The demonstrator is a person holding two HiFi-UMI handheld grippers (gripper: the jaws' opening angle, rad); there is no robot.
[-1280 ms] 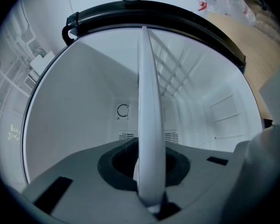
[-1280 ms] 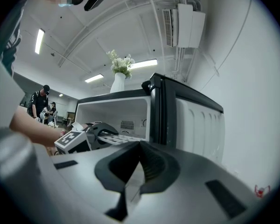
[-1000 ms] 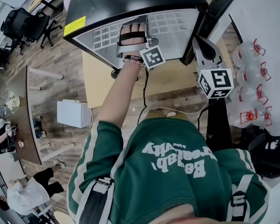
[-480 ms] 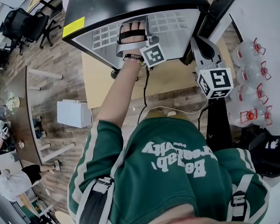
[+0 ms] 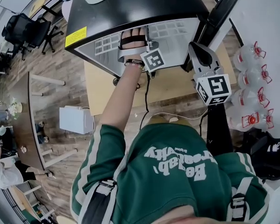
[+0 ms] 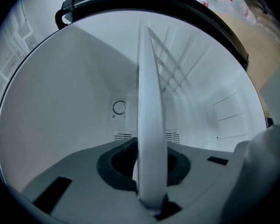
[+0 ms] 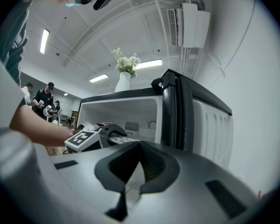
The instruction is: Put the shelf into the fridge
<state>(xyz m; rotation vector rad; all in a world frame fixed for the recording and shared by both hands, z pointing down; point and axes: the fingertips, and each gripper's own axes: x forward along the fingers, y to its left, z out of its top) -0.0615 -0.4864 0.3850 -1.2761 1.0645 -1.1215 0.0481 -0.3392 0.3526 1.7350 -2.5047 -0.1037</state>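
Note:
The white wire shelf (image 5: 172,29) lies level inside the open black fridge (image 5: 130,3). My left gripper (image 5: 139,34) reaches into the opening and is shut on the shelf's front edge. In the left gripper view the shelf (image 6: 150,125) shows edge-on between the jaws of that gripper (image 6: 151,197) and runs toward the fridge's white back wall (image 6: 84,106). My right gripper (image 5: 198,50) hovers outside, by the hinge of the open door (image 5: 224,8), and its jaws (image 7: 130,190) are shut with nothing in them. From that view the left gripper (image 7: 109,132) is seen at the fridge mouth.
The fridge stands on a low wooden platform (image 5: 168,85). Several water bottles (image 5: 254,83) sit at the right. A white box (image 5: 76,119) is on the floor at the left, with office chairs (image 5: 25,27) beyond. A vase of flowers (image 7: 123,78) stands on the fridge.
The head view has drifted a little. Both grippers stay almost where they were, the left one still holding the shelf in the fridge opening.

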